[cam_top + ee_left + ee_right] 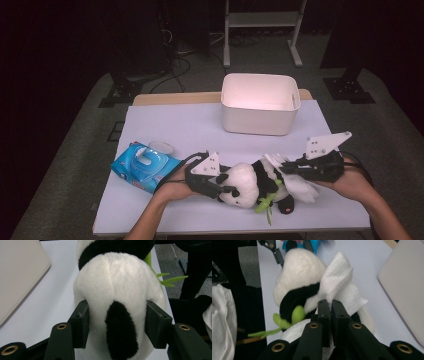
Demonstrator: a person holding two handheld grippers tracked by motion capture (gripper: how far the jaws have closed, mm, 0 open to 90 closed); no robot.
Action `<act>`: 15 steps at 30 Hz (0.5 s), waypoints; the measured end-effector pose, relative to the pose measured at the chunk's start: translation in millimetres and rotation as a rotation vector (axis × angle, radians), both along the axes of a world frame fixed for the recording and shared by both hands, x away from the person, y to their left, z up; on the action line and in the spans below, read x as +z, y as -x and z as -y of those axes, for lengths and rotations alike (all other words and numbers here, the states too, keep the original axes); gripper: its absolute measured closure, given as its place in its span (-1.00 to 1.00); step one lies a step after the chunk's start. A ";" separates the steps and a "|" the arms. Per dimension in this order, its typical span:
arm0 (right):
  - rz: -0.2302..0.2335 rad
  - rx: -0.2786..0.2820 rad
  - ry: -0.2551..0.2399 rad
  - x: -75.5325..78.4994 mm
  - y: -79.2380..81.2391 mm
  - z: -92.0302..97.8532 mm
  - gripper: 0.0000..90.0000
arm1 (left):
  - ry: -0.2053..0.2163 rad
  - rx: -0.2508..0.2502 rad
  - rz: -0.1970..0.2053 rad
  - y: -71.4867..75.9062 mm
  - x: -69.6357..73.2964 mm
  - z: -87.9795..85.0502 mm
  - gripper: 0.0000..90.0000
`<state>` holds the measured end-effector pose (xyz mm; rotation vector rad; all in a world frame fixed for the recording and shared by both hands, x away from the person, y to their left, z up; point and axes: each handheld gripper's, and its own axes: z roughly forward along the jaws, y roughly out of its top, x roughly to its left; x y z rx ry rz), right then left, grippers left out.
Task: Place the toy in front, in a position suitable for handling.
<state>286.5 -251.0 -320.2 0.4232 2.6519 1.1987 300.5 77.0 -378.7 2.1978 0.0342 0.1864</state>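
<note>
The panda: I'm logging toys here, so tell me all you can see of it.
The panda is a plush toy, white fur with black band and patches, with green leaves by its middle. It lies on its side on the table. The left gripper clamps its head, and the right gripper presses a white tissue on its body.

Beyond the jaws, far side of the table (175, 125): white bin (260, 104). Left of them: blue wipes pack (144, 167), small clear lid (161, 147).
</note>
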 end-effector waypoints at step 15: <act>-0.007 0.006 -0.022 6.7 10.1 18.9 0.70 | 0.003 -0.002 -0.009 -1.1 -0.5 -1.2 -0.05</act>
